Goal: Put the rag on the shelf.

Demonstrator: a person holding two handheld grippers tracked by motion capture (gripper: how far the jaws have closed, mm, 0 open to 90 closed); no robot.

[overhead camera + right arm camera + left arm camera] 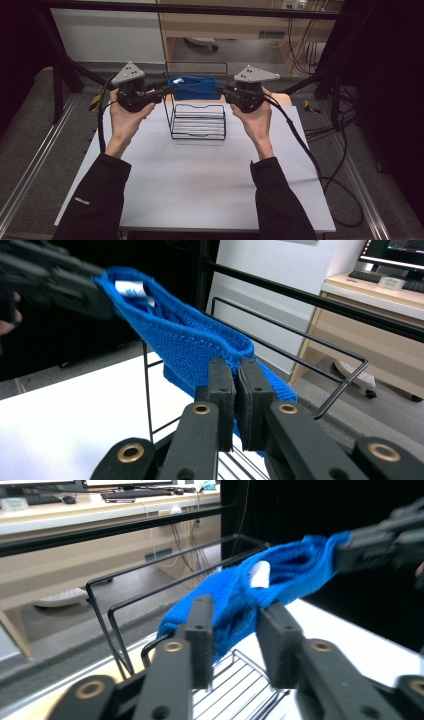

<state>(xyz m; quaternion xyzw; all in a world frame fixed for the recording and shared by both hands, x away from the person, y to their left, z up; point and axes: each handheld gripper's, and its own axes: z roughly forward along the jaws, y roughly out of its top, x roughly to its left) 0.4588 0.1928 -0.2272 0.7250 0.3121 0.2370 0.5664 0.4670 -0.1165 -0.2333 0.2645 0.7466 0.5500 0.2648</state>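
You held a blue knitted cloth (192,86) stretched between both grippers above the black wire rack (198,121).

Your left gripper (167,90) and right gripper (220,89) each had one end of the cloth, so it hung in the air over the rack's back rail, clear of the white table (200,185). The cloth was bright blue with a ribbed knit, its top edge folded over like a cuff, and a small white label (259,574) was tucked inside. In the right gripper view the jaws were pinched nearly together on the knit edge. In the left gripper view the jaws stood a bit apart with cloth between them; the grip there looked loose, hard to say from that angle. The rack stood upright at the table's far middle.
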